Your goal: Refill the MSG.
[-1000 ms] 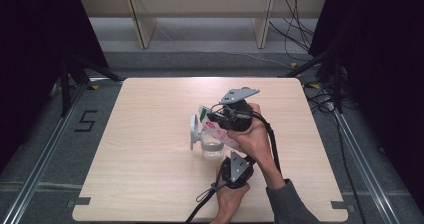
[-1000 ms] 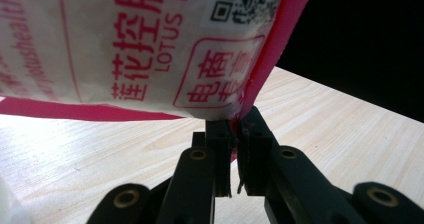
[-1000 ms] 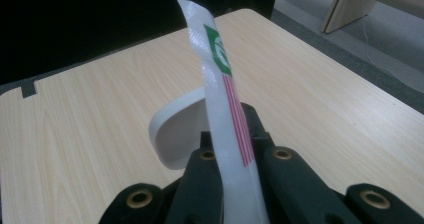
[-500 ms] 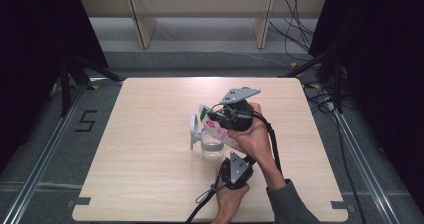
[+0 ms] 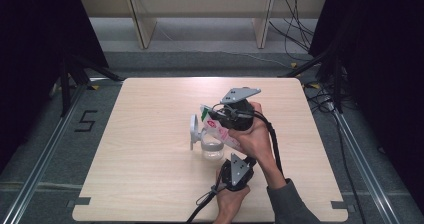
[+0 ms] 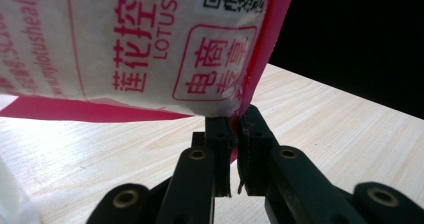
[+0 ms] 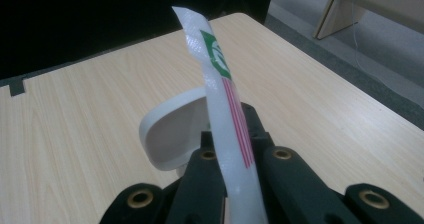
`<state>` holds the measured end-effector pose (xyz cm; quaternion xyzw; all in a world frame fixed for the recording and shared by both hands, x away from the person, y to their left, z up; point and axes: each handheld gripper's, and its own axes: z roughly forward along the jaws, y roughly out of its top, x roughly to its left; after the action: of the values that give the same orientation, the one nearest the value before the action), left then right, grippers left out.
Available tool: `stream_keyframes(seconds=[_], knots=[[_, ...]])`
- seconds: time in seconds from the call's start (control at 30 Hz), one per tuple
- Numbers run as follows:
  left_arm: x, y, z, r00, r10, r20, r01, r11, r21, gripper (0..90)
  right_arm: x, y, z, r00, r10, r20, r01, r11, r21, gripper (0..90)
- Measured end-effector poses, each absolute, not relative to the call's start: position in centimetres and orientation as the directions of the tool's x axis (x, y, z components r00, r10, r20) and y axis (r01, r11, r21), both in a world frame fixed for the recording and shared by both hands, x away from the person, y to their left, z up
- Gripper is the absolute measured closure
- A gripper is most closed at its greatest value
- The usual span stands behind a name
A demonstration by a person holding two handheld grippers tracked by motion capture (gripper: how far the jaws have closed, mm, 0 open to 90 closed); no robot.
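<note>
Pale wood grain covers the square-cornered table [image 5: 150, 164], and near its middle both grippers meet on one thing — a flat white paper sachet with pink borders, red printed characters and a green mark at one corner [image 5: 216, 125]. The sachet hangs in the air, tilted, with its green-marked end higher and toward the far left in the high view. Directly below it stands a clear glass jar [image 5: 212, 147], and a white hinged lid [image 5: 193, 131] stands open at the jar's left side.

In the high view the right gripper [image 5: 226, 115], held in the person's right hand [image 5: 257, 134], comes in from the right and clamps the sachet partway along its length. Its own view shows the two black jaws pressed against either face of the thin sachet [image 7: 225, 109], which rises edge-on between them, with the white lid [image 7: 172, 129] just behind.

Nearer the table's front edge, the left gripper [image 5: 231, 160] reaches up from below — its jaws are nearly together and pinch the pink lower corner of the sachet [image 6: 150, 49], as the left gripper view shows close up.
</note>
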<state>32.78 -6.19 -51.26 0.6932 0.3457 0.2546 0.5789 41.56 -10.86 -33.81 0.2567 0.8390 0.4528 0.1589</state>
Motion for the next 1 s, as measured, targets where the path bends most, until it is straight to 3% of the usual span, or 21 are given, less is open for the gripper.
stream_keyframes(seconds=[1.0], knots=[[32.64, -6.12, -51.25, 0.631, 0.774, -0.043, 0.181, -0.094, 0.979, 83.9, 41.62, -11.12, -33.71, -0.821, 0.570, -0.038, 0.276, 0.455, 0.846, 90.0]])
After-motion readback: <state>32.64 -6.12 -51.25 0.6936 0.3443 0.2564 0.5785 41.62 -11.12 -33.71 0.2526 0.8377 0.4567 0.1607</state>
